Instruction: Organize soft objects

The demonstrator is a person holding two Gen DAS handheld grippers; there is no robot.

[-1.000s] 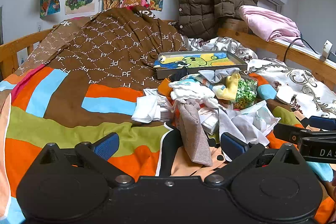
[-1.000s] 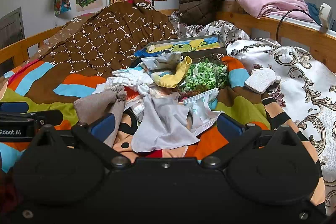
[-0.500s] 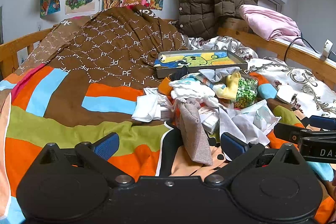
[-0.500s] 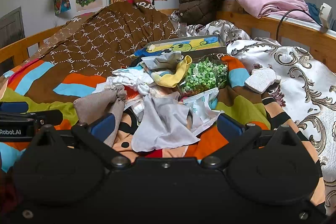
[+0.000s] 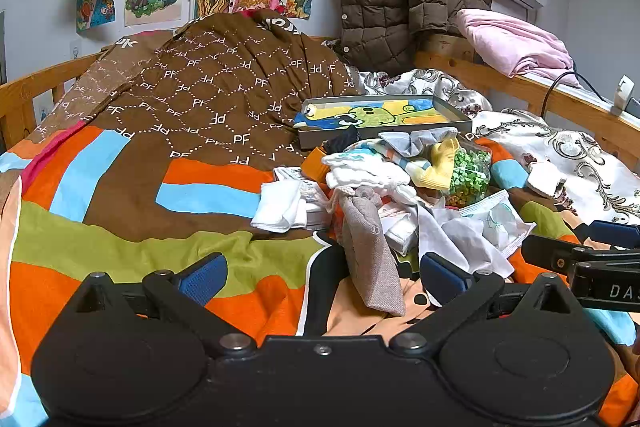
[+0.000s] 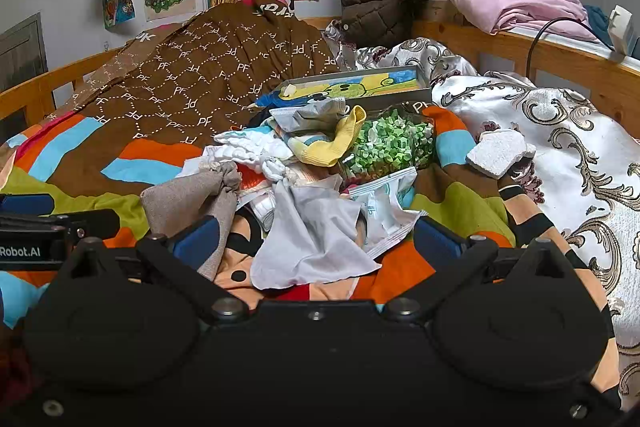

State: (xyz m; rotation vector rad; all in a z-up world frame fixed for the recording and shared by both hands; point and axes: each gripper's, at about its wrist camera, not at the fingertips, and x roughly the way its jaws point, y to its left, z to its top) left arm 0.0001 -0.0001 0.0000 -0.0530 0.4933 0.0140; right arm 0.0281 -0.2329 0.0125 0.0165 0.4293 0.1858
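Note:
A heap of soft things lies on the striped bedspread (image 5: 100, 251): a grey-brown cloth pouch (image 5: 370, 259) (image 6: 188, 199), a white cloth (image 6: 316, 243) (image 5: 464, 243), a folded white cloth (image 5: 280, 207), white knitted pieces (image 5: 368, 179) (image 6: 248, 151), a yellow sock (image 6: 336, 143) (image 5: 438, 167) and a bag of green bits (image 6: 390, 147) (image 5: 470, 175). My left gripper (image 5: 320, 277) is open, low before the pouch. My right gripper (image 6: 316, 243) is open, its fingers either side of the white cloth, nothing held.
A flat box (image 5: 384, 117) with a cartoon picture sits behind the heap. A brown quilt (image 5: 208, 99) is bunched at the back. A white foam block (image 6: 498, 151) rests on the patterned cover at right. Wooden rails (image 6: 560, 59) edge the bed.

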